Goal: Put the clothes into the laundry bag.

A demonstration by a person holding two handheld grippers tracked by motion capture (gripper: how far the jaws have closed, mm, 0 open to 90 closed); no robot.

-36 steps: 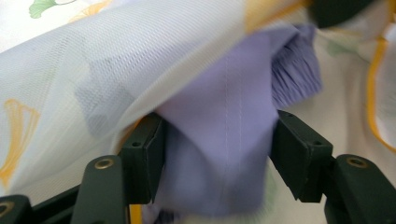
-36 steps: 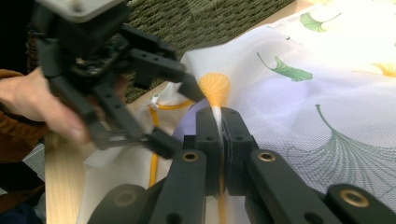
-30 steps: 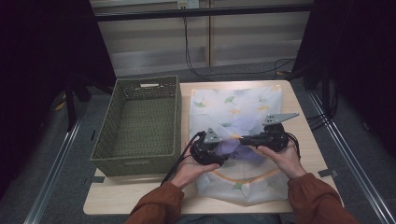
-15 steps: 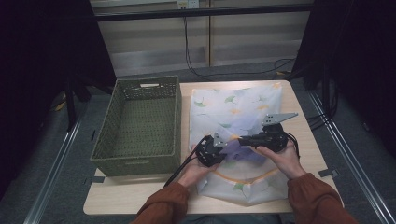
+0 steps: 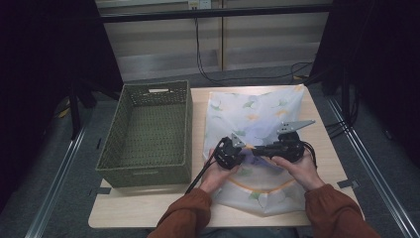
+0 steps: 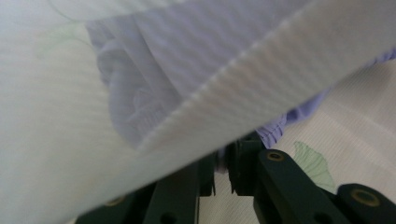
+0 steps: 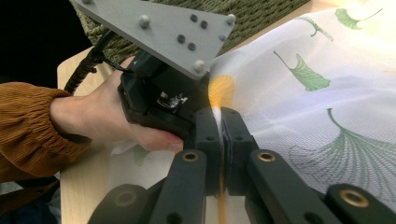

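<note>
Presently the mesh laundry bag point(image 5: 257, 148) lies on the surface at 3 o'clock of the basket point(image 5: 148, 134). Left gripper point(image 5: 236, 153) and right gripper point(image 5: 257, 150) fingers are both clamped on its fabric. Judged step: holding the bag's opening; next, part the hands steadily.

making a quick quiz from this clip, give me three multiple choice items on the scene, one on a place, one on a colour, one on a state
1. Where does the green woven basket stand relative to the leaf-print mesh bag, seen from the high view?
A. to its left
B. to its right
C. on top of it

2. What colour are the person's sleeves?
A. blue
B. rust orange
C. white

3. How does the right gripper stand?
A. wide open above the bag
B. shut on the bag's fabric
C. lying in the basket

Answers:
1 A, the basket sits on the table's left half beside the bag.
2 B, both cuffs look rust orange.
3 B, its jaws are pressed together with the fabric's edge between them.
</note>
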